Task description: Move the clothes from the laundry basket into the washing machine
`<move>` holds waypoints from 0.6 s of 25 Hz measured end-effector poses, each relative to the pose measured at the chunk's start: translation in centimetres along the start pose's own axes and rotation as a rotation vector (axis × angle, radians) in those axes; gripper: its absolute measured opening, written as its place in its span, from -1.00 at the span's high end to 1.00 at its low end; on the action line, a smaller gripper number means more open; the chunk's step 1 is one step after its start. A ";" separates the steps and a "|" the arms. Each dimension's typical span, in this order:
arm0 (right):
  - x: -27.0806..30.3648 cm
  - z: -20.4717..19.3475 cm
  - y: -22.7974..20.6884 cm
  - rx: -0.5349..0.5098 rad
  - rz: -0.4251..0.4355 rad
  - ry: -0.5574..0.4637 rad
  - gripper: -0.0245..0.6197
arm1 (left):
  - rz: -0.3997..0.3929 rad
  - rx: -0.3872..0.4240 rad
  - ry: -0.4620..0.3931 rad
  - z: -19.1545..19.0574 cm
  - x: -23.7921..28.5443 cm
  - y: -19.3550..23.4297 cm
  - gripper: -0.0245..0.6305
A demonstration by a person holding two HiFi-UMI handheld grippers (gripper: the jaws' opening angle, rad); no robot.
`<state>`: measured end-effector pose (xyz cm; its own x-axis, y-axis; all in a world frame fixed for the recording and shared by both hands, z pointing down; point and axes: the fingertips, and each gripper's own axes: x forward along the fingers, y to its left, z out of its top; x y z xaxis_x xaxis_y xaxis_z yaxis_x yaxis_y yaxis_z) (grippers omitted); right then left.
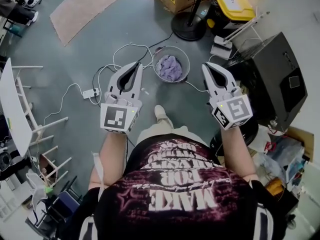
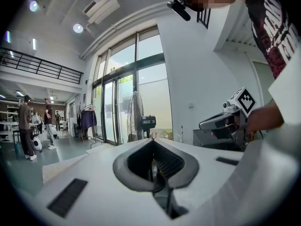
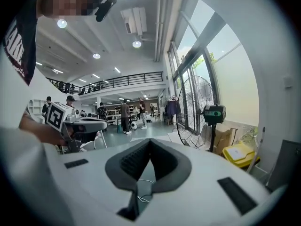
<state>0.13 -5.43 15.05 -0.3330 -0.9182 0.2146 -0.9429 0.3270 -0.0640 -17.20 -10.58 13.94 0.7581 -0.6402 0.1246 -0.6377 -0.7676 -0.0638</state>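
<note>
A round wire laundry basket [image 1: 172, 51] stands on the grey floor ahead of me, with purple clothes [image 1: 170, 67] bunched inside it. My left gripper [image 1: 136, 65] hangs in the air to the basket's left, its jaws shut with nothing between them. To the basket's right my right gripper [image 1: 207, 66] is held the same way, shut and empty. Neither touches the basket. A black box-shaped machine [image 1: 277, 79] stands at the right. The left gripper view looks level across the room, with the left gripper [image 2: 153, 144] shut and the right gripper [image 2: 225, 120] beside it. The right gripper [image 3: 149, 143] is shut there too.
A standing fan's base [image 1: 190, 31] and a yellow-lidded bin [image 1: 231, 5] sit beyond the basket. A power strip [image 1: 91, 92] and white cables [image 1: 125, 49] lie on the floor at left. A white table [image 1: 12, 109] and a rug [image 1: 85, 4] are further left. People stand far off.
</note>
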 end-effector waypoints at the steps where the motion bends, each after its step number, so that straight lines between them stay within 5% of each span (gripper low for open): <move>1: 0.5 -0.2 -0.2 0.002 -0.002 0.006 0.91 | -0.004 -0.003 0.007 -0.4 0.3 0.3 0.91; 15: 8.2 -3.9 -2.0 0.019 -0.022 0.093 0.91 | -0.053 -0.021 0.063 -5.6 5.0 5.0 0.91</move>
<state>-0.69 -12.68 20.76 -0.3105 -0.9000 0.3059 -0.9503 0.3018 -0.0766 -17.36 -17.46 19.75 0.7814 -0.5946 0.1894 -0.5998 -0.7994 -0.0351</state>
